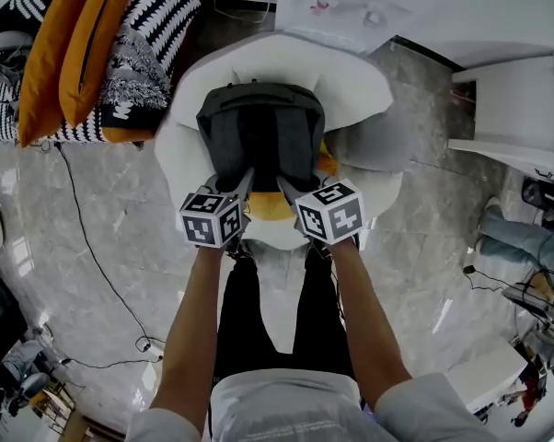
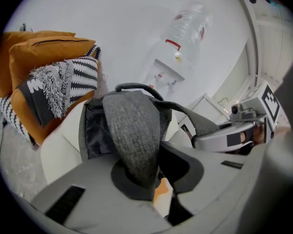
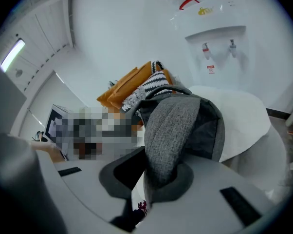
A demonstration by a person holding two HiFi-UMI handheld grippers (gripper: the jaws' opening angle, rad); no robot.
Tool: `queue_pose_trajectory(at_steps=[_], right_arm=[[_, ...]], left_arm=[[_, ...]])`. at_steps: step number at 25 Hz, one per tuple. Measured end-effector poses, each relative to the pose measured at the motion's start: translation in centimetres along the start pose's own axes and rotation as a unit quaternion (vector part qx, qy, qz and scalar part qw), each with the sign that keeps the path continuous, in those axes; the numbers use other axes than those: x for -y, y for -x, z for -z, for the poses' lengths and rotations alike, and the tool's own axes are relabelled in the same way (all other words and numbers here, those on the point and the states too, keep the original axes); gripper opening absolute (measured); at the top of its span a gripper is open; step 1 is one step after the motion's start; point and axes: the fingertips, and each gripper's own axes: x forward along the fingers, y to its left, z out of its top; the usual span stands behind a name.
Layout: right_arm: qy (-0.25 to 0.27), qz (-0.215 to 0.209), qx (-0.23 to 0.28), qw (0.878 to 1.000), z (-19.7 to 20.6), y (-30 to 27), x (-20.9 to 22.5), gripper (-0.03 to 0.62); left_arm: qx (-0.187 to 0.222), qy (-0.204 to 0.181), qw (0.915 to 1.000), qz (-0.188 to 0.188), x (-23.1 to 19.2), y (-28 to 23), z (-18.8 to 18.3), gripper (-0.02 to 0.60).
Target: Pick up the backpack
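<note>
Backpack (image 1: pixel 259 132), straps (image 2: pixel 134 130) clamped in left hand-held gripper (image 2: pixel 149 179) and right hand-held gripper (image 3: pixel 156 184), forearms (image 1: pixel 194 320) parallel, angled downward

Head view steeply down from above, 2 gripper views close behind jaws, all sharing backpack (image 1: pixel 259 136)

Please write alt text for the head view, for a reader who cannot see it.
From above: a person's left gripper and right gripper each hold a shoulder strap of a dark grey backpack at a white seat. Orange and striped cushions lie at upper left.

One backpack (image 1: pixel 259 136), two claws (image 1: pixel 241 190) (image 1: pixel 291 191).
</note>
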Motion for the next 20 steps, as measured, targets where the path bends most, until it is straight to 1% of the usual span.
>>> queue_pose_trajectory(at_steps=[6, 16, 20], right_arm=[[-0.003, 0.005, -0.001, 1.0, 1.0, 1.3, -1.2, 0.034], [-0.004, 0.011, 0.005, 1.0, 2.5, 4.2, -3.3, 0.034], [-0.007, 0.014, 0.005, 1.0, 3.7, 5.7, -4.0, 0.034]], left_arm=[[-0.004, -0.005, 1.0, 0.001, 0.9, 1.6, 0.8, 0.056], [0.001, -0.007, 0.9999, 0.012, 3.2, 4.7, 2.2, 0.057], [0.001, -0.008, 0.9999, 0.015, 4.5, 5.9, 3.3, 0.056]])
